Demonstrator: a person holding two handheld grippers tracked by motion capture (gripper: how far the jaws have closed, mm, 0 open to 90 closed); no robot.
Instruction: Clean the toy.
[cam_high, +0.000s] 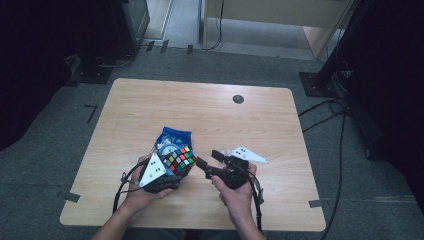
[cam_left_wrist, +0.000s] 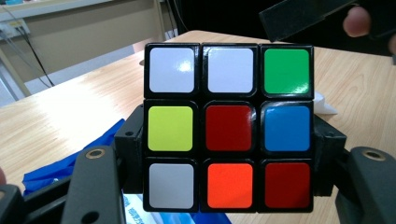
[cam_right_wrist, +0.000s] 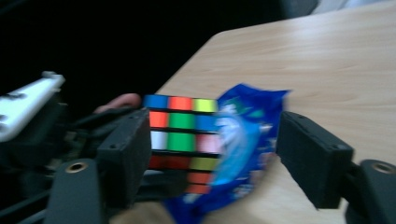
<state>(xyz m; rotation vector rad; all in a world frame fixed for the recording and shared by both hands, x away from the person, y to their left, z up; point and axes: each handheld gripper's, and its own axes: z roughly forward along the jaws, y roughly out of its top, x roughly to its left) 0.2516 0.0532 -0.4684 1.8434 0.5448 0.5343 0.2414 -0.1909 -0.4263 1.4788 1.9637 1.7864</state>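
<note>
Item: left gripper (cam_high: 172, 172), jaws pinching the puzzle cube (cam_high: 181, 160) by two opposite sides, holding it above the near desk (cam_high: 150, 105). Right gripper (cam_high: 210, 160), jaws spread, sitting just right of the cube. Blue snack bag (cam_high: 172, 136) lying behind. Risk: an off-centre right-gripper bite is likely twisting the cube loose, dropping it.

- Puzzle cube (cam_left_wrist: 228, 127): scrambled, mixed-colour stickers on black frame; clamped in the left tool (cam_high: 172, 175), raised above the surface, just before a blue packet (cam_high: 172, 136).

Black tongs (cam_high: 210, 159) with white dotted triangular plates.
</note>
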